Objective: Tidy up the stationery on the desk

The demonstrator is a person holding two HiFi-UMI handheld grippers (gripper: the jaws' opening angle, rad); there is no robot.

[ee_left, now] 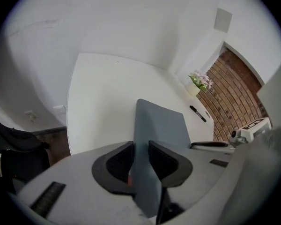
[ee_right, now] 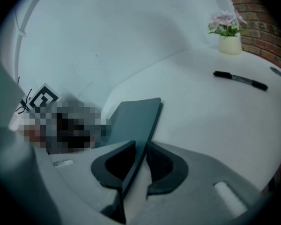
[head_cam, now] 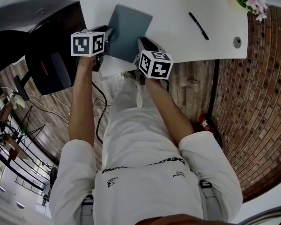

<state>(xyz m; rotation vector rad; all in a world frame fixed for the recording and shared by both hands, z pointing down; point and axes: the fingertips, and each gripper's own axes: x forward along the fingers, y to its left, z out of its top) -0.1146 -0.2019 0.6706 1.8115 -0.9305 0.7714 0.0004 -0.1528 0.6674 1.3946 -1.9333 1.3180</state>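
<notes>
Notebook (head_cam: 128,32) within left tongs (head_cam: 108,33) and right tongs (head_cam: 142,44), at desk (head_cam: 178,13) edge.

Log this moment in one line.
left gripper: clamps grey notebook | right gripper: clamps grey notebook | black marker: lying on desk, untouched

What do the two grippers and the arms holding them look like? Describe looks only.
Both the left gripper and right gripper have pale grey bodies, dark curved jaw pads and a white cube with black square markers. A black cable hangs below the left one. The sleeves are short and white.
</notes>
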